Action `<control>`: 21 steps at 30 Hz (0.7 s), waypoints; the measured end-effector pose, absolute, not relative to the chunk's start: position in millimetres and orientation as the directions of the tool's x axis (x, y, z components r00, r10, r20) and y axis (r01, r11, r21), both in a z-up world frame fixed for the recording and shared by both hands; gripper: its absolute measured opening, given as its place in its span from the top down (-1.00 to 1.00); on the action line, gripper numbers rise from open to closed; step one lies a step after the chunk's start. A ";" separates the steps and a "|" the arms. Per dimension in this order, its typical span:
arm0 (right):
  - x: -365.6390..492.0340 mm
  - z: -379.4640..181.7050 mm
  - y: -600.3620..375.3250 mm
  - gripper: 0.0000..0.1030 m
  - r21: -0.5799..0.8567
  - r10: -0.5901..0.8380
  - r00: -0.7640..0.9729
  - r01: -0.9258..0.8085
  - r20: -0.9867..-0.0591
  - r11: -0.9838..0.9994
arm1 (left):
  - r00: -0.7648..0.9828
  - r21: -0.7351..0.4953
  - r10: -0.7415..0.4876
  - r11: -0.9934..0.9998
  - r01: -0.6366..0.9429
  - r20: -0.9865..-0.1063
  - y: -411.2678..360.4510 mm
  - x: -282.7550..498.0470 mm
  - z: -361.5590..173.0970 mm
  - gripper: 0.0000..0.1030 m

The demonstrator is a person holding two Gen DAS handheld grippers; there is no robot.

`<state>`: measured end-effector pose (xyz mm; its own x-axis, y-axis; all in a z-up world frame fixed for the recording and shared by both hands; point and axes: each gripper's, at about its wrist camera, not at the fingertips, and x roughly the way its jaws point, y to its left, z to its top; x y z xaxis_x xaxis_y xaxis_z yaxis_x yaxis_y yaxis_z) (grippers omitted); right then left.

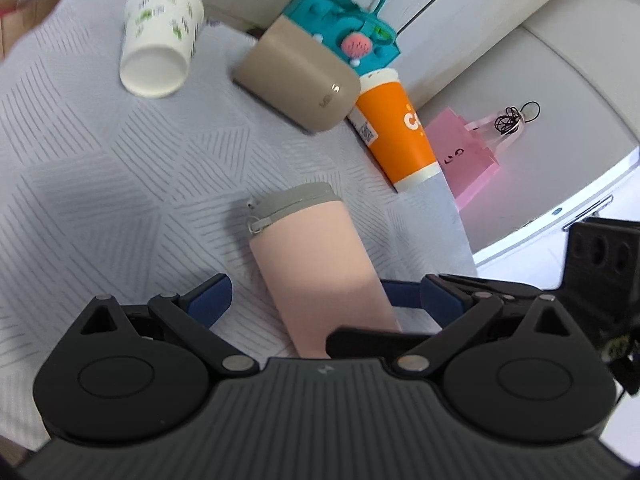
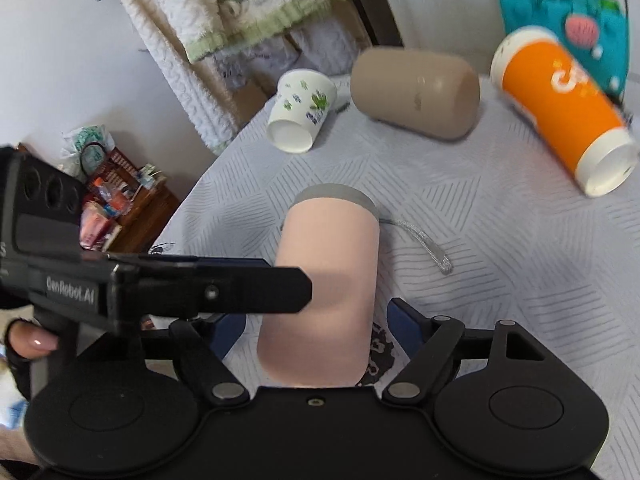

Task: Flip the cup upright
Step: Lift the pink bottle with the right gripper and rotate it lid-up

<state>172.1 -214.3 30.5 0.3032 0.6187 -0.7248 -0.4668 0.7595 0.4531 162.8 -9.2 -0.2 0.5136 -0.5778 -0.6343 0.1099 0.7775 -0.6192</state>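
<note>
A pink cup with a grey rim band (image 1: pixel 316 264) lies on its side on the pale patterned cloth (image 1: pixel 120 200); it also shows in the right wrist view (image 2: pixel 332 276). My left gripper (image 1: pixel 320 300) is open, one blue-padded finger on each side of the cup's body. My right gripper (image 2: pixel 316 328) is open too and straddles the same cup from the other side. The left gripper's finger (image 2: pixel 224 290) crosses in front of the cup in the right wrist view. I cannot tell if any pad touches the cup.
A white paper cup with green print (image 1: pixel 160 40), a beige cup (image 1: pixel 300 76) and an orange cup (image 1: pixel 396 132) lie on their sides farther back. A teal bag (image 1: pixel 344 20) and a pink bag (image 1: pixel 464 156) stand beyond. A grey cord (image 2: pixel 424 244) lies beside the pink cup.
</note>
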 end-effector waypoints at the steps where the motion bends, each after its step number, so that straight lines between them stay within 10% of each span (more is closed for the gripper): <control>1: 177.9 29.2 -214.9 -0.59 0.472 0.628 0.284 -0.459 -0.725 0.753 | 0.505 -0.634 -0.588 0.767 0.099 -0.632 -8.5 164.9 -2.3 -0.95; 21: 174.3 23.6 -221.6 -0.36 0.438 0.654 0.329 -0.533 -0.681 0.724 | 0.524 -0.602 -0.606 0.772 0.204 -0.599 -26.6 170.4 -3.6 -0.29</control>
